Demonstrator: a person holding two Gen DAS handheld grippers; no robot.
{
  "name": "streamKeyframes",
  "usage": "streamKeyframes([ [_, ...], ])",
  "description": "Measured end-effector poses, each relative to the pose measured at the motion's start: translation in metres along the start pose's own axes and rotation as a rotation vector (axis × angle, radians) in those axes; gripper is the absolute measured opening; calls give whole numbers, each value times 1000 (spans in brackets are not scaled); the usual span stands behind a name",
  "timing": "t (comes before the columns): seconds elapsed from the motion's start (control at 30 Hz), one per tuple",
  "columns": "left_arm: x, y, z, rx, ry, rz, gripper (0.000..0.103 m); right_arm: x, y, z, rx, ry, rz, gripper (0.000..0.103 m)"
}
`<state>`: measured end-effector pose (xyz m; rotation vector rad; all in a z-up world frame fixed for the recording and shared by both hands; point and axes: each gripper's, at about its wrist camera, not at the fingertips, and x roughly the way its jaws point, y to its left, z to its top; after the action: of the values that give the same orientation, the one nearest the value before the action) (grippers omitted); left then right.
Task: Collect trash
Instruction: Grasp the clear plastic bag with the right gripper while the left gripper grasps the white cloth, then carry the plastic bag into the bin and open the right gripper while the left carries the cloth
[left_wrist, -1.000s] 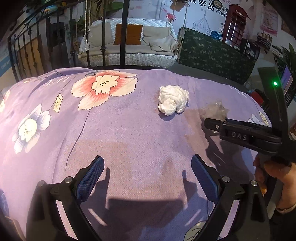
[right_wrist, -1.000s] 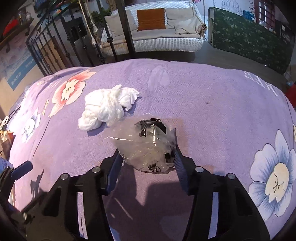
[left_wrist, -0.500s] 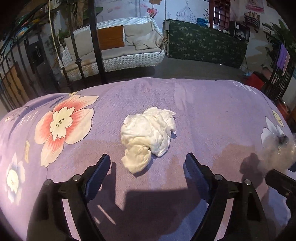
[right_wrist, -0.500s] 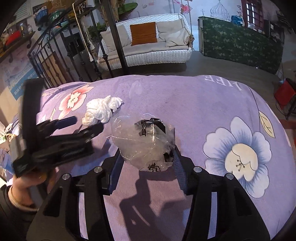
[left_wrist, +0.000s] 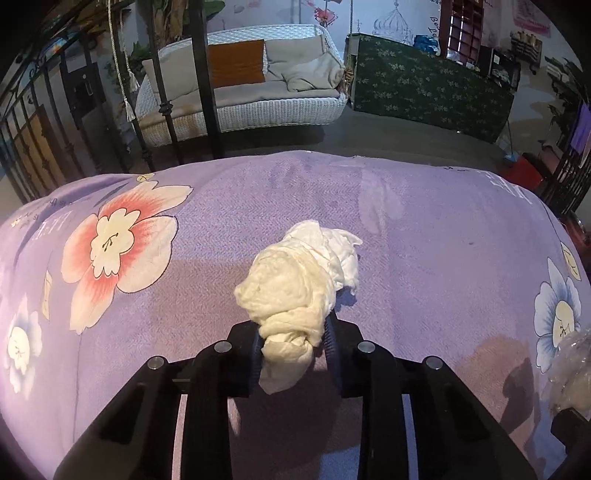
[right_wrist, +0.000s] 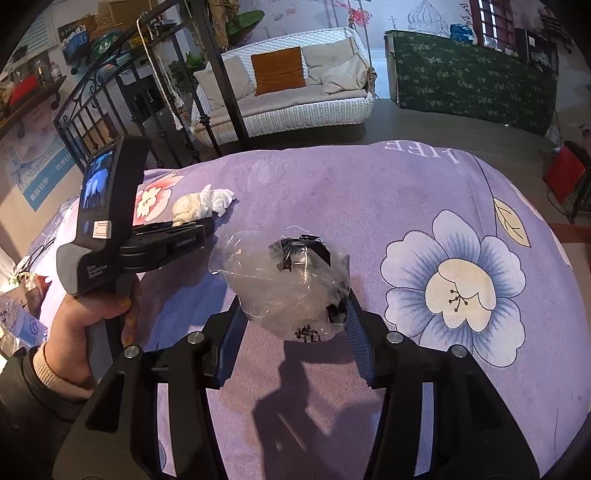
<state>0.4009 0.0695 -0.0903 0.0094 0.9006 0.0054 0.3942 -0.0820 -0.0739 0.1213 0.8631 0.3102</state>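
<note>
Left gripper (left_wrist: 293, 341), jaws just closing, is pinching the white tissue wad (left_wrist: 295, 291) at frame centre on the purple cloth (left_wrist: 424, 229), tilted downward, while right gripper (right_wrist: 295, 325) is clamping the clear wrapper (right_wrist: 284, 284).

Both grippers hold trash over the purple cloth (right_wrist: 332, 192)

Right gripper (right_wrist: 293, 325) clamps a clear wrapper (right_wrist: 284, 284); left gripper (right_wrist: 201, 226), in a hand (right_wrist: 85, 314), has just closed on a tissue (right_wrist: 195, 205).
</note>
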Motion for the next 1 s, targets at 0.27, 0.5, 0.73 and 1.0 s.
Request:
streamKeyframes([
  [0.27, -42, -8, -27, -1, -56, -33, 28, -16, 1, -12, 10, -25, -7, 51],
  [0.5, -82, -10, -58, -18, -77, -76, 28, -42, -1, -36, 28, -35, -11, 52],
  [0.73, -139, -30, -101, 24, -150, -93, 28, -80, -6, -65, 34, -65, -25, 52],
  [1.0, -183, -58, -155, 42, -181, -148, 28, -124, -7, -110, 26, -105, -44, 52],
])
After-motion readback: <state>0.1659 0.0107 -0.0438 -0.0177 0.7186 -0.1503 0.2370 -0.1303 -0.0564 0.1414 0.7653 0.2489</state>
